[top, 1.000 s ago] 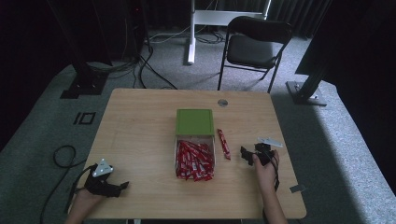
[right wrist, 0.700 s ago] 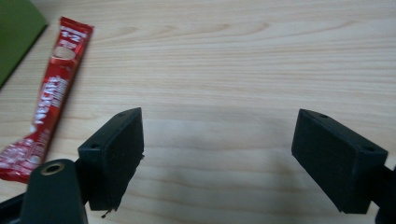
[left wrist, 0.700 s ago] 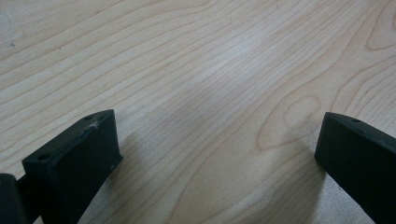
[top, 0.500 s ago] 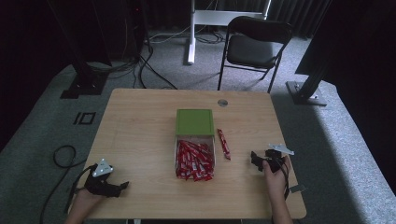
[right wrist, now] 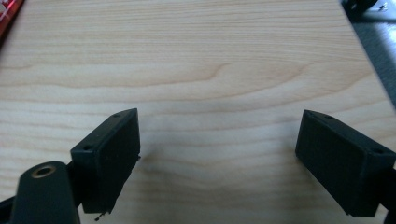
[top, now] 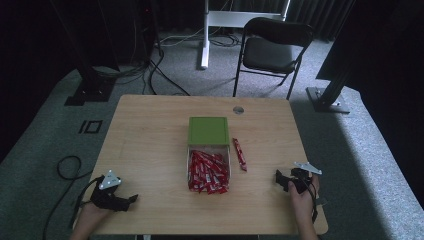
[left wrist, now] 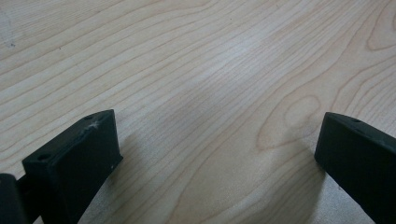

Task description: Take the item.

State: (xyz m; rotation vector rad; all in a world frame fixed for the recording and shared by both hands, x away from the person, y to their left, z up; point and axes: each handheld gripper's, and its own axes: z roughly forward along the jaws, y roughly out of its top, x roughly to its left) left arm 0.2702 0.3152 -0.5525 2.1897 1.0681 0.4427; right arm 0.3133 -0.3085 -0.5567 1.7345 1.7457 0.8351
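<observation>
A box [top: 208, 170] full of several red packets sits at the table's middle, its green lid [top: 208, 131] folded back behind it. One loose red packet [top: 239, 154] lies on the wood just right of the box. My right gripper [top: 281, 181] rests open near the table's front right, apart from the loose packet. In the right gripper view its gripper [right wrist: 217, 154] holds nothing, only bare wood between its fingers. My left gripper [top: 131, 199] lies open at the front left corner. The left gripper view shows that gripper [left wrist: 217, 149] standing wide over bare wood.
The wooden table [top: 150, 135] has a small round metal insert [top: 238, 110] near its far edge. Behind it stand a black folding chair [top: 272, 52], a white desk frame [top: 205, 35] and cables on grey carpet. A cable [top: 65, 167] trails off the left side.
My right gripper has drawn back from the loose red packet toward the table's front right edge. The left gripper has stayed put.
</observation>
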